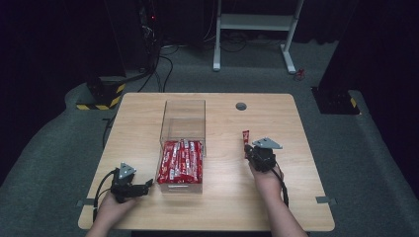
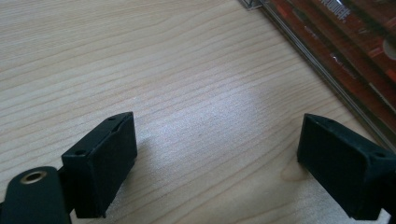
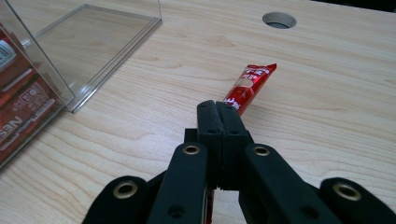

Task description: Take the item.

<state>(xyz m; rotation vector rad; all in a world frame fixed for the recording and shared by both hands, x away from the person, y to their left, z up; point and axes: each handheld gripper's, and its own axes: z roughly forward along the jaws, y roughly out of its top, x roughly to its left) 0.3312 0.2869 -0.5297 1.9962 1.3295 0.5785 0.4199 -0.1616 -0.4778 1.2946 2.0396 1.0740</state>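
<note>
Landmark: the clear acrylic box [image 1: 182, 143] at mid-table; all places are referenced to it.

Nearest, left of the box's front corner: left gripper [image 1: 132, 185] rests low on the pale wooden table [image 1: 227, 197], jaws spread wide with only bare wood between them. In the left gripper view the box's wall [image 2: 327, 60] runs just beyond the right-hand jaw, apart from it.

Right of the box, about level with its filled half: right gripper [image 1: 253, 154], jaws pressed together. They appear clamped on the near end of a slim red foil stick sachet [image 3: 248, 87], whose far end projects past the fingertips and lies on or just over the wood; I cannot tell which. In the high view the sachet [image 1: 245, 137] points away from the person.

Handling judgement: the sachet is very light, thin and limp, with slick foil. Held by one end, it will likely droop and swing. A pinch nearer its middle, across the flat faces, should hold it steadier. Contents are probably powder, so hard squeezing risks creasing, not breakage.

Box contents: red sachets [image 1: 180, 162] packed side by side in the near half; the far half shows bare floor.

Obstruction: the box's tall clear walls are hard to see, and the right-hand wall stands between the sachet and the interior, so entry has to come over the rim.

Farthest: a round grey cable grommet [image 1: 241, 106], beyond and right of the box, well clear.
</note>
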